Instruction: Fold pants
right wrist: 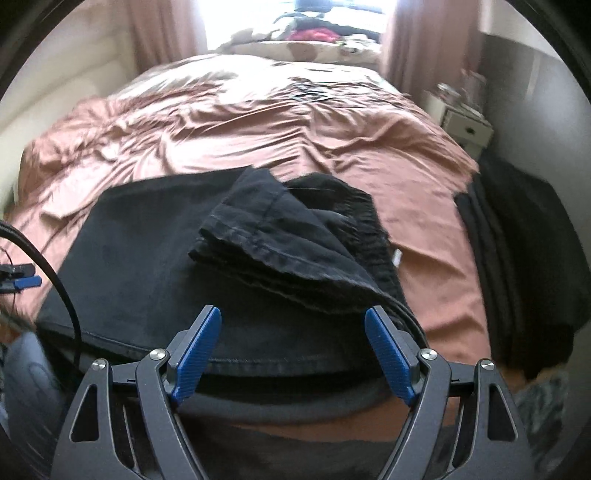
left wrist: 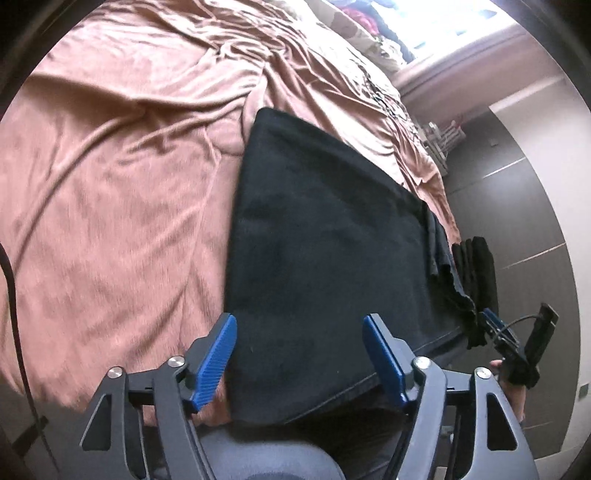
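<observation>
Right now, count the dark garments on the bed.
2: the pants spread flat at the near edge, and a folded pile at the right edge. More may be hidden.

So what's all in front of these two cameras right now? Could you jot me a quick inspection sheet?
Surface: bed sheet, pinkish brown, wrinkled.
Job's things: black pants spread flat on it, one end folded back on top.
Clutter: dark clothes pile at the bed's edge.
Grippers: left gripper and right gripper both open, holding nothing.
Cables: black cable beside the pants.
Surroundings: bright window, curtains, small white drawer unit.
</observation>
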The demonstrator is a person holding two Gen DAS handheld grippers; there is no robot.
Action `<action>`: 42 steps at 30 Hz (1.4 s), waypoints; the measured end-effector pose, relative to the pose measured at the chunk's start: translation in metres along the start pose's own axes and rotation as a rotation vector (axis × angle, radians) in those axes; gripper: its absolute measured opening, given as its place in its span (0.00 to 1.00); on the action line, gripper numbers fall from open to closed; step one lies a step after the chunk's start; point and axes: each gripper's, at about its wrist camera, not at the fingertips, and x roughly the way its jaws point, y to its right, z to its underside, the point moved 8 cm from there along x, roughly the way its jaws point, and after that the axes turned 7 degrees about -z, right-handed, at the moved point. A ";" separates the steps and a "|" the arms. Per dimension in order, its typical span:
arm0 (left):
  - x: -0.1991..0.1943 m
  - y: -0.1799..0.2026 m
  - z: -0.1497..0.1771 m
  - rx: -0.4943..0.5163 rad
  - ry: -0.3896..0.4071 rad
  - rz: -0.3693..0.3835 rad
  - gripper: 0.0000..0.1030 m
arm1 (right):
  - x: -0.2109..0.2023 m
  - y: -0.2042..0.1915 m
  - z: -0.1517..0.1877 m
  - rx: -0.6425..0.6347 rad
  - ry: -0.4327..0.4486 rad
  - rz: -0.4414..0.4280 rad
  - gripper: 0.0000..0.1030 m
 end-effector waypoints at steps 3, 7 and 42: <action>0.003 -0.007 0.004 -0.030 -0.001 -0.005 0.62 | 0.016 -0.005 -0.006 -0.048 -0.026 0.006 0.77; 0.007 -0.014 0.009 -0.069 -0.008 0.007 0.60 | 0.037 -0.014 -0.012 -0.129 -0.067 0.019 0.77; 0.005 -0.020 0.013 -0.122 0.048 0.022 0.59 | 0.093 0.033 -0.075 -0.094 -0.075 0.056 0.15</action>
